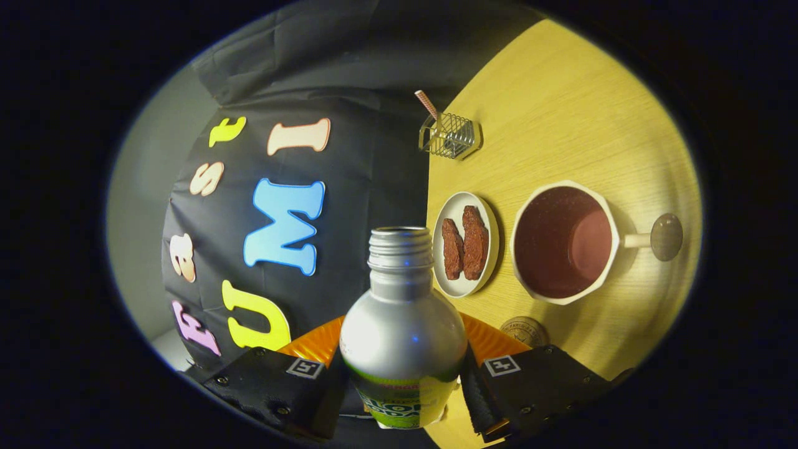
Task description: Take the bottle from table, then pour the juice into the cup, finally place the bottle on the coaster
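the pale yellow wood-grain surface (561,125) carries a white angular cup with a dark maroon inside (564,242) and a knobbed handle, well beyond the fingers. the gripper (404,380) is closed on a silver metal bottle with a green label (402,330), both black fingers pressing its sides, its open threaded neck pointing ahead, with an orange ridged piece behind it. beside the cup lies a small white oval plate (466,288) holding two brown slices, farther off stands a wire basket (450,135) with a striped straw, and a round brown coaster (525,329) sits just ahead of the right finger.
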Tool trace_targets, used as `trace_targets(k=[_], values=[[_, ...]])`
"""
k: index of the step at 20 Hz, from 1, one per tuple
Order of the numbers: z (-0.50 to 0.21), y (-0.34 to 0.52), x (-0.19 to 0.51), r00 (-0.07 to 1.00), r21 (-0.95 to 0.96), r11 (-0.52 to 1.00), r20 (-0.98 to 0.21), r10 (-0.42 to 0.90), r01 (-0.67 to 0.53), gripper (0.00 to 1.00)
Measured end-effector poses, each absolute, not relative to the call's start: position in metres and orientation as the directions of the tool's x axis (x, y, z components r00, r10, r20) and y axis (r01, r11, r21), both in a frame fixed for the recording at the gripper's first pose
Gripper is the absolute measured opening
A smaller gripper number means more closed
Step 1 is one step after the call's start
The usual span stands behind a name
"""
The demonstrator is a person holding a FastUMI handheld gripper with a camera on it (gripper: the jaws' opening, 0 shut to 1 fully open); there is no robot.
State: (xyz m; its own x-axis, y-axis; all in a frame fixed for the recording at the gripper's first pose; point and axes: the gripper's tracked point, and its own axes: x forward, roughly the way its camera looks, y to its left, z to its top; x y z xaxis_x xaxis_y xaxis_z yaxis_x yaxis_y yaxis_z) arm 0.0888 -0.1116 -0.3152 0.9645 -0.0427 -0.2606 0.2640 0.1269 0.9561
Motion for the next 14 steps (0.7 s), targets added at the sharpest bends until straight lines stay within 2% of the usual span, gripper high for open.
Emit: trace_targets(k=[3,7,11,14], values=[[-0.308,-0.116,0.084,0.964,0.927,0.265,-0.256,-0.078,0.267,0.78],[-0.297,-0.117,0.081,0.964,0.89,0.37,-0.238,-0.12,0.266,0.78],[-0.285,-0.115,0.072,0.962,0.737,0.619,-0.24,-0.133,0.269,0.78],[-0.27,-0.118,0.071,0.963,0.634,0.726,-0.217,-0.162,0.265,0.79]])
